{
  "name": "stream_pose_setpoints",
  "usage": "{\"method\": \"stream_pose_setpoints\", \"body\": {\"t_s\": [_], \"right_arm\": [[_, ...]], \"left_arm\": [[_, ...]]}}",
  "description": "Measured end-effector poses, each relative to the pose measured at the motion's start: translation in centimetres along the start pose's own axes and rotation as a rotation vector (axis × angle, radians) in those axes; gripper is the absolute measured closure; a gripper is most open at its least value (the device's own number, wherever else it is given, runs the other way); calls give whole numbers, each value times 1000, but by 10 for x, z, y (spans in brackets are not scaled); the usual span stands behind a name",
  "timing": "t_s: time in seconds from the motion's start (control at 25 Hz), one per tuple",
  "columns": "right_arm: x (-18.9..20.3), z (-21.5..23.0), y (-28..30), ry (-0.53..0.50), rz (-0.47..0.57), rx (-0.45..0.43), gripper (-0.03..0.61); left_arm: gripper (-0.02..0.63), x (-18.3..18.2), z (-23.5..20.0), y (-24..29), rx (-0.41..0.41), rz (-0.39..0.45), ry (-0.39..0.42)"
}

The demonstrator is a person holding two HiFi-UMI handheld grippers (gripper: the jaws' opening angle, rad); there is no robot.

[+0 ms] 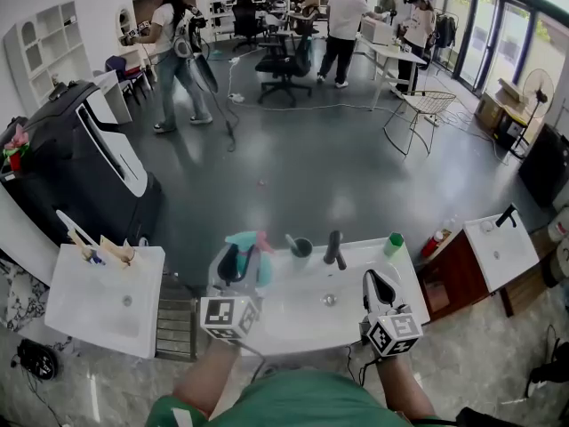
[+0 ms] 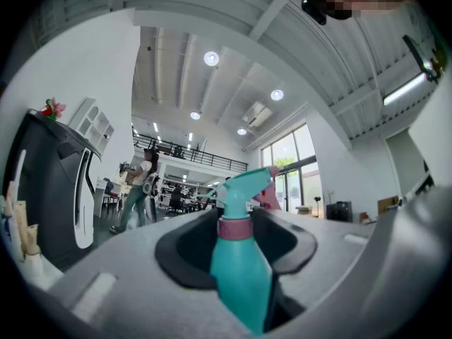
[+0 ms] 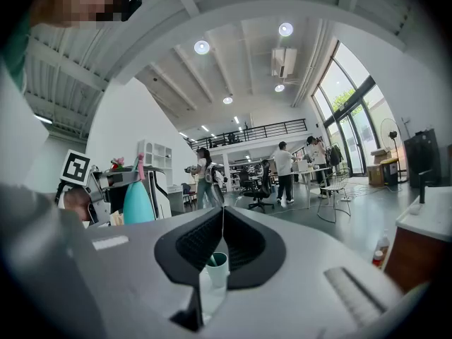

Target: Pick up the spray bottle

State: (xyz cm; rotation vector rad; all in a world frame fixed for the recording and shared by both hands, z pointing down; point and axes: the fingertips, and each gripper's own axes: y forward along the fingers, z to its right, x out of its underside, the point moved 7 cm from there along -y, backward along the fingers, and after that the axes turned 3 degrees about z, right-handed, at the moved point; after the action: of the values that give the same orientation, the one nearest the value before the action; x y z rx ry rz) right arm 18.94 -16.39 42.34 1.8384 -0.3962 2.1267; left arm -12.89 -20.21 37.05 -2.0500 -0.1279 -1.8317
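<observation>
1. The left tongs (image 1: 238, 265) are clamped on the teal plastic spray bottle (image 2: 240, 281), which has a dark pink collar and a teal trigger head. The black pads press its body from both sides, about half spread.
2. The bottle stands upright in that grip over the left end of the white bench with a sunken basin (image 1: 293, 320). Whether its base touches the bench cannot be told.
3. The right tongs (image 3: 222, 210) have their tips together and hold nothing. They hover over the right part of the bench.
4. A dark round cup (image 1: 302, 248) stands on the back rim, just left of the black tap (image 1: 334, 249). A thin stick-like item leans out of it.
5. A small green cup (image 1: 394, 243) stands at the back right corner, ahead of the right tongs and apart from them. What it holds is too small to tell.
6. A separate white basin unit (image 1: 107, 305) stands to the left, with a few pale slender items upright at its back edge.
</observation>
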Motion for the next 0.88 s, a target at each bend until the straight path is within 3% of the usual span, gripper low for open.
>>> {"method": "stream_pose_setpoints", "body": {"t_s": [0.88], "right_arm": [[10,3,7,10,-8,-8,575]], "left_arm": [[463,15,-5,2,-13,-24,-9]]}}
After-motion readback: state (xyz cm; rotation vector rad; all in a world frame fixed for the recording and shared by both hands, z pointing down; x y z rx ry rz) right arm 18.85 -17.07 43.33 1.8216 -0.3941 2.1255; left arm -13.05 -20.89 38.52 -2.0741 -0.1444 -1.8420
